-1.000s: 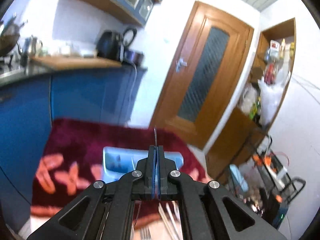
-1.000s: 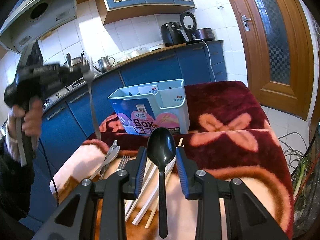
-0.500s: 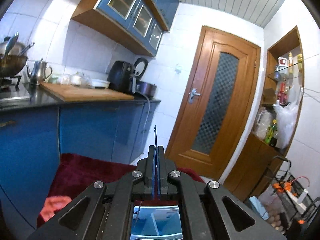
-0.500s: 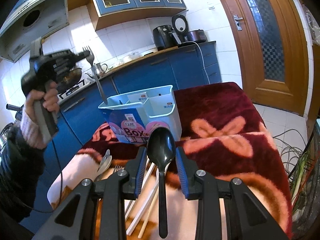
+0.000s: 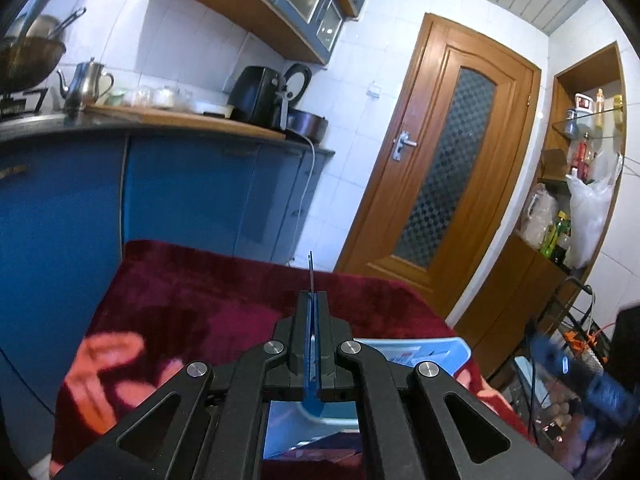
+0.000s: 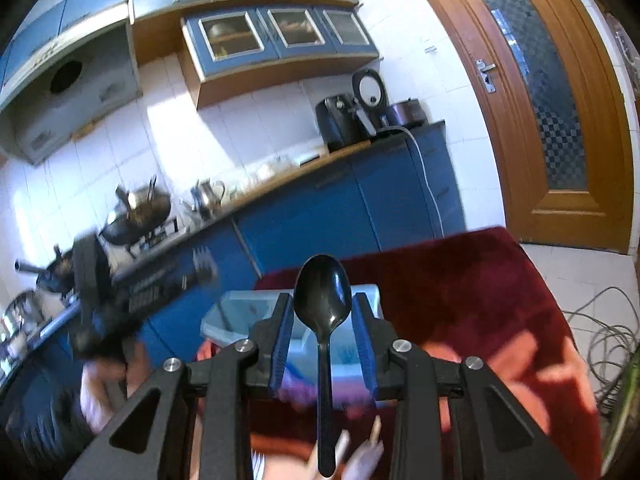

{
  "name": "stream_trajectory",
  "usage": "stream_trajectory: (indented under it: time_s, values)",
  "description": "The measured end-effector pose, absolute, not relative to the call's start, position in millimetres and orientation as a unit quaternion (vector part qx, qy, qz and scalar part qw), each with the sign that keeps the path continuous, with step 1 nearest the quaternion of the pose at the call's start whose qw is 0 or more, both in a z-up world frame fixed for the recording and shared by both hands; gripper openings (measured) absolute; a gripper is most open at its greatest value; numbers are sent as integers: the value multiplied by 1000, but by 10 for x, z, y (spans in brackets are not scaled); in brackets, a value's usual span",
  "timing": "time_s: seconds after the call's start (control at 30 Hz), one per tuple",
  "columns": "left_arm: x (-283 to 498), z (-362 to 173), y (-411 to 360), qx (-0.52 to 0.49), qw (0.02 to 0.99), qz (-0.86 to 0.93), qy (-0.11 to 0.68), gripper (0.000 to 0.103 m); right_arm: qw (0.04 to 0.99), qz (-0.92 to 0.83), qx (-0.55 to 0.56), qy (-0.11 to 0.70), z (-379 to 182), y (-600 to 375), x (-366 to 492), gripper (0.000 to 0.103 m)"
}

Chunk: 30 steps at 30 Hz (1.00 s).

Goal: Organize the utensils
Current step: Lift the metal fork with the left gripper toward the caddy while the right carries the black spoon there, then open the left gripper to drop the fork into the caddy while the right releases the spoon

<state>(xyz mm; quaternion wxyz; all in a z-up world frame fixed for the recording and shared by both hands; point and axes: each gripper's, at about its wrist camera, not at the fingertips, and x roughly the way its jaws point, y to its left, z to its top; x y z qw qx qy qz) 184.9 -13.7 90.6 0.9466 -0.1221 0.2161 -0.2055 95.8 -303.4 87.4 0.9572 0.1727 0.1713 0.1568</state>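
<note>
- Holding a thin metal fork (image 5: 310,280) edge-on, the left tongs (image 5: 311,300) are squeezed all the way shut on it, and the fork's end sticks out past the tips. The grip is only on a thin flat bit, so I think the fork could twist or slide out if it bumps something.
- The right tongs (image 6: 322,322) are partly open, and the black spoon (image 6: 322,300) sits between the blue pads (image 6: 282,336) with its bowl up and its handle hanging down. I cannot tell if the pads really press on the bowl. If they only just catch it, a quick swing could let it drop.
- The light blue box (image 6: 240,312) stands on the red blanket (image 6: 460,276) that covers the desk. It is right under both tongs. In the left view only its rim (image 5: 420,354) peeks out beside and below the tongs.
- Both tongs are near the same box. The left tongs (image 6: 200,270) look blurry in the right view, so things seem to be going fast. They could knock into each other over the box.
- The box looks light and the blanket looks soft. A poke on the rim could tip it or push it away.
- A fork or spoon that misses could land on the blanket or slide off to the floor.
- More utensils (image 6: 360,456) lie on the desk below the spoon's handle. The hanging handle could catch on them.
</note>
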Motion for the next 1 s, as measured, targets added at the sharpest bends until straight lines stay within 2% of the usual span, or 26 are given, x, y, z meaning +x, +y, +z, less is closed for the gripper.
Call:
stream_trajectory:
  time_s: [0.2, 0.43, 0.83, 0.93, 1.0]
  values:
    - [1906, 730, -83, -126, 943, -205, 229, 1, 962, 138, 189, 139, 901, -2997, 1378, 34]
    - [1935, 673, -45, -110, 947, -182, 240, 3, 963, 129, 192, 140, 769, -2864, 1710, 34]
    - [1920, 643, -50, -97, 951, -174, 236, 3, 977, 129, 98, 140, 722, -2628, 1598, 34]
    - [1935, 649, -59, -98, 949, -175, 245, 5, 976, 124, 91, 156, 673, -2614, 1612, 34]
    - [1950, 652, -52, -104, 945, -178, 255, 13, 975, 122, 92, 160, 670, -2616, 1608, 38]
